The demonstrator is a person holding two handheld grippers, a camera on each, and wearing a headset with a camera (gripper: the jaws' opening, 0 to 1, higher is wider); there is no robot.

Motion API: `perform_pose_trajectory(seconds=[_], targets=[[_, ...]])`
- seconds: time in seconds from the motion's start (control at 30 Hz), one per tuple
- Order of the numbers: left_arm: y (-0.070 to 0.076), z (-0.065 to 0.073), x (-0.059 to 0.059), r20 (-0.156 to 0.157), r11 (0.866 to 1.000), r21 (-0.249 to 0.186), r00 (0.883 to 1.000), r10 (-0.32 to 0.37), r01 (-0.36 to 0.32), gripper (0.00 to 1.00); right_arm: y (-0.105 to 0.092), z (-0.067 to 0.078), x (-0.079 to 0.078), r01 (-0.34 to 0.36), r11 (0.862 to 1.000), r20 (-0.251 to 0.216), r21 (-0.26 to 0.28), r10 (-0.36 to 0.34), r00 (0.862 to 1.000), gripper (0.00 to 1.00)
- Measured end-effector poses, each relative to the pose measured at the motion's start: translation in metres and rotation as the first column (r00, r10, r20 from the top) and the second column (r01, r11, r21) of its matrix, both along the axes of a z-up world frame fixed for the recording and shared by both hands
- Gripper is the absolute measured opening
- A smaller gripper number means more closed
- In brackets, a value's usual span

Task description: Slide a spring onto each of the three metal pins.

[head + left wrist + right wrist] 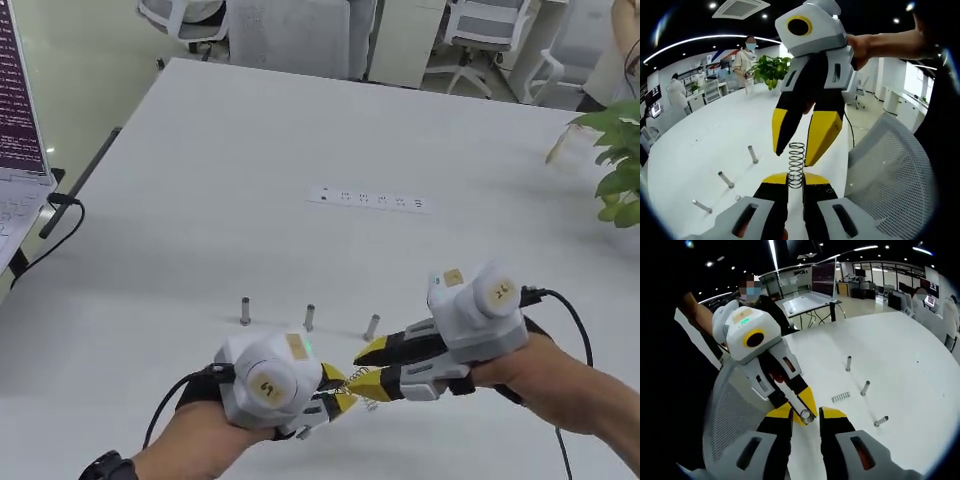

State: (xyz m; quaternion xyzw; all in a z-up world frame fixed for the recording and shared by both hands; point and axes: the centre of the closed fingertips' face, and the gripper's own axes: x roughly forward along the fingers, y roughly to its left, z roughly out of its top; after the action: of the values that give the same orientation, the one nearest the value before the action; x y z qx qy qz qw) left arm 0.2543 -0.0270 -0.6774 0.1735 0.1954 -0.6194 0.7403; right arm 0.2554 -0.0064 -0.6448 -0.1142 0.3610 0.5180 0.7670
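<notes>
Metal spring [796, 162] in left gripper [796, 180], second spring [841, 397] loose

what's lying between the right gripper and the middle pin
A loose spring lies flat on the table there, touching neither the right gripper nor the middle pin; the right gripper view shows it.

Office; swivel chairs [478, 30], laptop [15, 140]
</notes>
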Motion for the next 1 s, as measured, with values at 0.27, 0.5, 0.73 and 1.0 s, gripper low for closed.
perform_pose_trajectory(seconds=[0.27,0.5,0.73,1.0], targets=[[-0.002,0.007,0.002,0.005,1.0,-0.019,1.0,-0.008,0.008,0.02,0.002,0.005,-0.005,-0.152,0.984,0.009,-0.09,0.154,0.988,0.19],[-0.005,0.014,0.003,0.012,0.999,-0.042,1.0,-0.015,0.016,0.02,-0.003,0.006,-0.004,-0.254,0.95,0.019,-0.183,0.262,0.965,0.19],[-0.009,0.024,0.004,0.02,0.997,-0.073,1.0,-0.017,0.018,0.02,-0.005,0.009,-0.005,-0.327,0.914,0.015,-0.242,0.34,0.94,0.16],[-0.014,0.033,0.003,0.035,0.995,-0.09,0.999,-0.031,0.034,0.02,-0.007,0.011,-0.009,-0.391,0.874,0.005,-0.287,0.409,0.912,0.13]])
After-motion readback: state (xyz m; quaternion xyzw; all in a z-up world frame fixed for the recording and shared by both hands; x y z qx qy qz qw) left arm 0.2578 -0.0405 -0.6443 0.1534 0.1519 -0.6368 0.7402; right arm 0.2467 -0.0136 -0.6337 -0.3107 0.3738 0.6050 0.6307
